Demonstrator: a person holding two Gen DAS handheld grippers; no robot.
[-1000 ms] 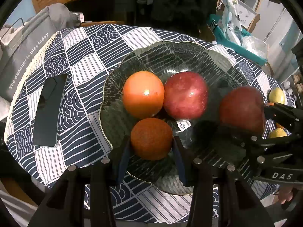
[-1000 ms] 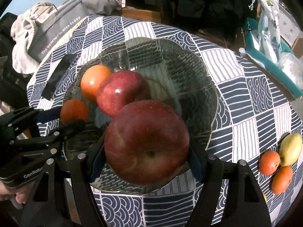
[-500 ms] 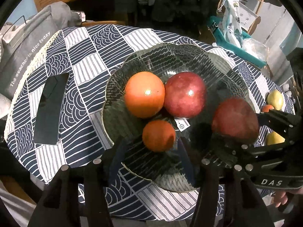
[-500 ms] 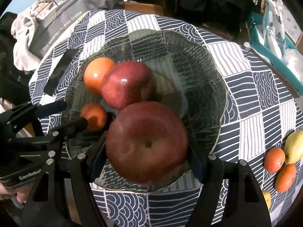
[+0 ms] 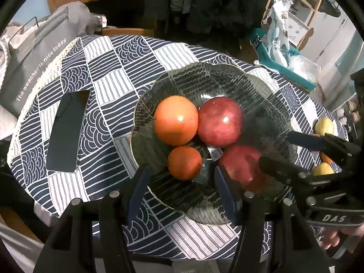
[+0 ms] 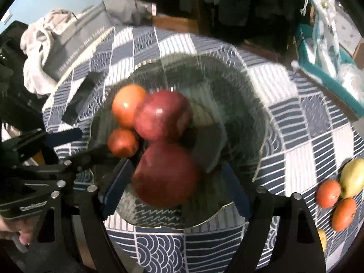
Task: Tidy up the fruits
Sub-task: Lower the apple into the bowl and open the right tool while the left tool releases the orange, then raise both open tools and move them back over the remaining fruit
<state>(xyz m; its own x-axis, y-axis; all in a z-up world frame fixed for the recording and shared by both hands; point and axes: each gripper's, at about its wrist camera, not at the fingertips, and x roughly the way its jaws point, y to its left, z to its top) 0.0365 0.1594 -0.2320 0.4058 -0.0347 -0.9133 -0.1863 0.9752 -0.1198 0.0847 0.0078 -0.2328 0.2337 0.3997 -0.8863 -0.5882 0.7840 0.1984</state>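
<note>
Navy-and-white patterned cloth covers the desk (image 5: 109, 104), with a grey bag and clothes heaped at its far left edge. At the middle sits a dark glass bowl (image 5: 227, 77) holding four fruits that touch in a cluster: a big red apple (image 6: 165, 175) nearest the right gripper (image 6: 175, 188), a second red apple (image 5: 219, 121), a large orange (image 5: 176, 120) and a small orange (image 5: 184, 162). The right gripper's jaws have just been opening; they stand apart from the big apple between them, gripping nothing. The left gripper (image 5: 182, 191) has also just been opening, its jaws clear of the small orange. A dark phone (image 5: 68, 132) lies left of the bowl, and more small fruits (image 6: 341, 193) lie to its right.
</note>
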